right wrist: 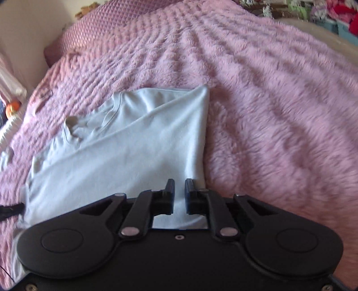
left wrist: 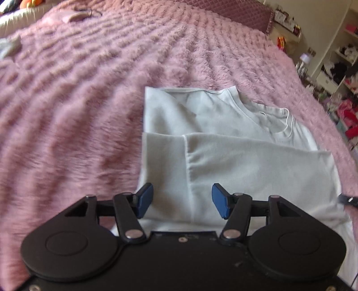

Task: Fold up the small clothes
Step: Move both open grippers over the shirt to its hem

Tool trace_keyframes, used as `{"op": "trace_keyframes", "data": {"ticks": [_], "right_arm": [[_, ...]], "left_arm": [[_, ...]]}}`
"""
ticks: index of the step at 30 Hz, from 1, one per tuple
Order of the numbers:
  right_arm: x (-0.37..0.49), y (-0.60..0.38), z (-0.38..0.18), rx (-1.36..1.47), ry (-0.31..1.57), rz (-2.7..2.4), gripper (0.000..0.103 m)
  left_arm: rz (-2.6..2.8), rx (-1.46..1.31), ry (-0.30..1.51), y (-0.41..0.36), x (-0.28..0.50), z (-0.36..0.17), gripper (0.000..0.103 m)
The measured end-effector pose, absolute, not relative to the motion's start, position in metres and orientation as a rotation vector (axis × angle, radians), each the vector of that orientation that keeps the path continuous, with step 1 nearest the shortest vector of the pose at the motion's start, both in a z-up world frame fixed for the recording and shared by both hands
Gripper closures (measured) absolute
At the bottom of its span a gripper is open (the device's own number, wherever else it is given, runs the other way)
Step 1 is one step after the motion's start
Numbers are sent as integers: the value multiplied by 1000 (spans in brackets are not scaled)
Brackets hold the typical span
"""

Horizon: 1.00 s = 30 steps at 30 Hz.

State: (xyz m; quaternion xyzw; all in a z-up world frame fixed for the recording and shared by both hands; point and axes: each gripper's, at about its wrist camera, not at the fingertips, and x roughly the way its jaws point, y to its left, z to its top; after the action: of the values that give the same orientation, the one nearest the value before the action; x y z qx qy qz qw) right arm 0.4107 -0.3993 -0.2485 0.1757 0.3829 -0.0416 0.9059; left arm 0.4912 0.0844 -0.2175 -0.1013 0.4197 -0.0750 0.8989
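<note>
A pale grey-white T-shirt point(left wrist: 223, 138) lies partly folded on the fluffy pink bedspread point(left wrist: 78, 100), collar toward the far end. My left gripper point(left wrist: 182, 199) is open just above the shirt's near folded part, nothing between its blue pads. In the right wrist view the same shirt point(right wrist: 125, 145) lies with its right side folded to a straight edge. My right gripper point(right wrist: 179, 194) hovers over the shirt's near right corner with its jaws nearly closed; a narrow gap shows and I see no cloth pinched. The tip of the right gripper point(left wrist: 349, 199) shows at the shirt's right edge.
The pink bedspread point(right wrist: 279, 112) stretches wide around the shirt. A mauve quilted pillow point(left wrist: 241, 11) lies at the head of the bed. Shelves with clutter point(left wrist: 340, 67) stand beyond the bed's right side. A small pinkish item point(left wrist: 77, 16) lies far off.
</note>
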Motion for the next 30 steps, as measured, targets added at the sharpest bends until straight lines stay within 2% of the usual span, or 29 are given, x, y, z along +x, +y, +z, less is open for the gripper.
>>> {"op": "trace_keyframes", "data": {"ticks": [2,5,10,13,21,25,30], "right_arm": [[400,-393,-228,334,784,-84,77],[359,-386,-194,346,755,-12,60],[262,-372,-166,330,754,110,47],[203,-363,-175,275,760,101,46],[108,-361,-212,249,862,50,46],[96,-366,-222,284,883,6,46],[90,-370,-234,341,890,-15,46]], "left_arm": [[-165,-178,854,95,473,-199,34],[-213,-158,848,113,439,-168,25],[-334,-131,834,132,345,-142,5],[-352,-70,851,139,285,-151,0],[-300,-52,994,155,183,-201,0],[-258,-150,1037,163,169,-220,1],[-222,-291,1034,167,169,-229,8]]}}
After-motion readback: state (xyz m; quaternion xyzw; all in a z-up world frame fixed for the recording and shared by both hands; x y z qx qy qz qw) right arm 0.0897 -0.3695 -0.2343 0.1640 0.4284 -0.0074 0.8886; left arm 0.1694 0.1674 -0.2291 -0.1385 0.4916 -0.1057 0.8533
